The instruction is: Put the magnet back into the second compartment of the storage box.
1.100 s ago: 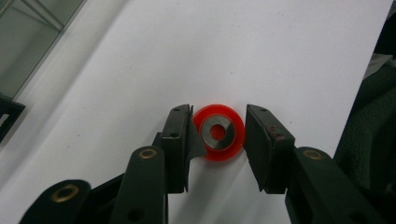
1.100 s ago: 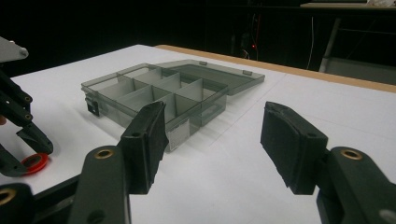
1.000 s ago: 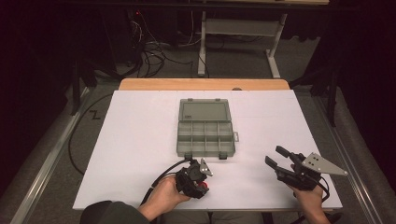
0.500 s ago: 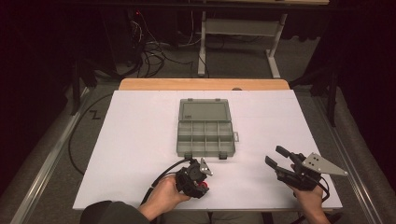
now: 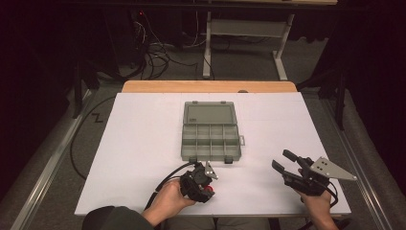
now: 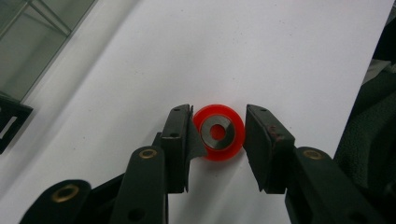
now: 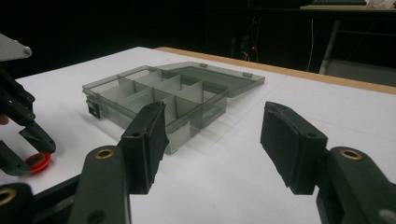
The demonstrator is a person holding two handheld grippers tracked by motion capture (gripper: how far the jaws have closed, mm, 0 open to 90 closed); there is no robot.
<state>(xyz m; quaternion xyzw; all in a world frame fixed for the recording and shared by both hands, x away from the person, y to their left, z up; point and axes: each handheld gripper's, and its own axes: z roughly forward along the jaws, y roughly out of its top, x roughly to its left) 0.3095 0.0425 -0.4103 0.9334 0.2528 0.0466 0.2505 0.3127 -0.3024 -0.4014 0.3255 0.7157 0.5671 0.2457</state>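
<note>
A red ring with a grey metal centre lies flat on the white table top, near the front edge. My left gripper stands over it with a jaw against each side, shut on the ring. In the high view the left gripper is just in front of the box, with the red ring under its tips. My right gripper hovers open and holds nothing at the front right. From the right gripper the red ring shows at far left.
A grey see-through compartment box sits mid-table, its lid folded flat to the far side. Its compartments look bare. The box lies ahead-left of the right jaws. A wooden strip borders the far edge. Cables and table legs stand beyond.
</note>
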